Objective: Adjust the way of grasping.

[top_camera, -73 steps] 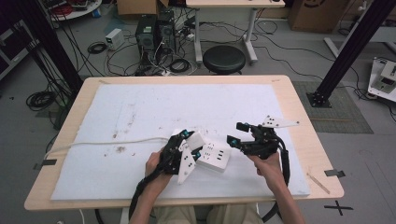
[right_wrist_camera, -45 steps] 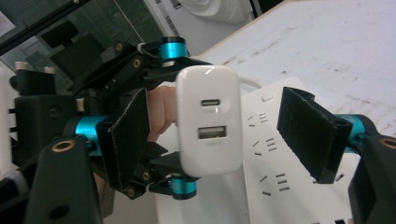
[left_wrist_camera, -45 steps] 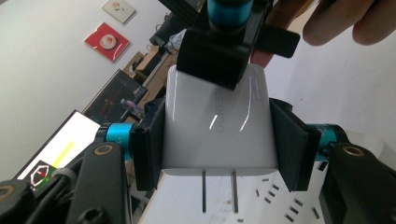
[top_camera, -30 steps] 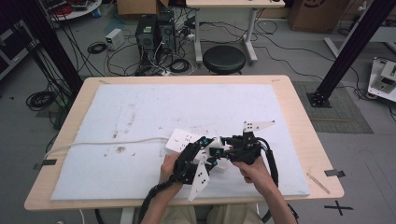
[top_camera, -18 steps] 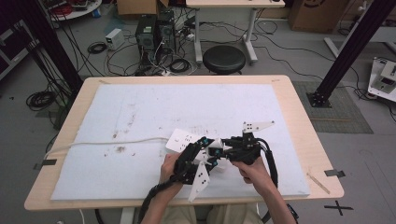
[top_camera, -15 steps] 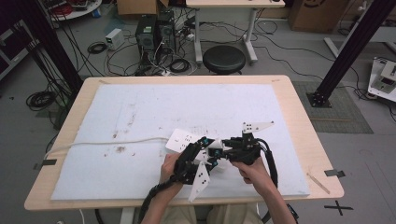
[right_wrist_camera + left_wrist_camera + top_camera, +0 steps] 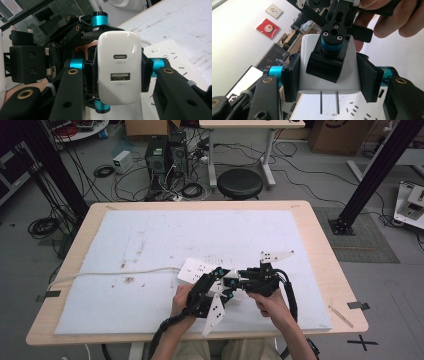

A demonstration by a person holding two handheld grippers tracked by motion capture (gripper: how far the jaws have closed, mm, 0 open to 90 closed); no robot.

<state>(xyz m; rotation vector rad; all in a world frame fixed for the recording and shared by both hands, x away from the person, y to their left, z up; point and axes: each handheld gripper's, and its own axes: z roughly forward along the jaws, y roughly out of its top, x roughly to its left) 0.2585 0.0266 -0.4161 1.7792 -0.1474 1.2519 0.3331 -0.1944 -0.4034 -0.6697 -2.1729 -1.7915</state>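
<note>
While the charger is gripped from both sides above the near edge of the table, the scene is read as follows:

Charger (image 7: pixel 118 71): white wall plug block, held in the air between the two grippers, above the power strip; USB-C and USB-A ports are seen in the right gripper view, two flat prongs (image 7: pixel 329 102) are seen pointing down in the left gripper view.
Left gripper (image 7: pixel 329 75): jaws clamped on the charger's two side faces; pads are pressed flat against the white body.
Right gripper (image 7: pixel 117 72): jaws have just been closing, with the charger between them; pads are now seated against its sides, so it is clamped too. One jaw is seen lying across the charger's face in the left gripper view.
Grippers' relation: met nose to nose in the high view, left (image 7: pixel 216 289) and right (image 7: pixel 250 279) touching at the charger.
Power strip (image 7: pixel 199 270): white, laid flat on the mat, just beyond and under the grippers; slots are visible below the prongs.
Cord (image 7: pixel 115 273): run from the strip off the left table edge.
Mat (image 7: pixel 200 230): white, stained, spread over the wooden table (image 7: pixel 320 245).
</note>
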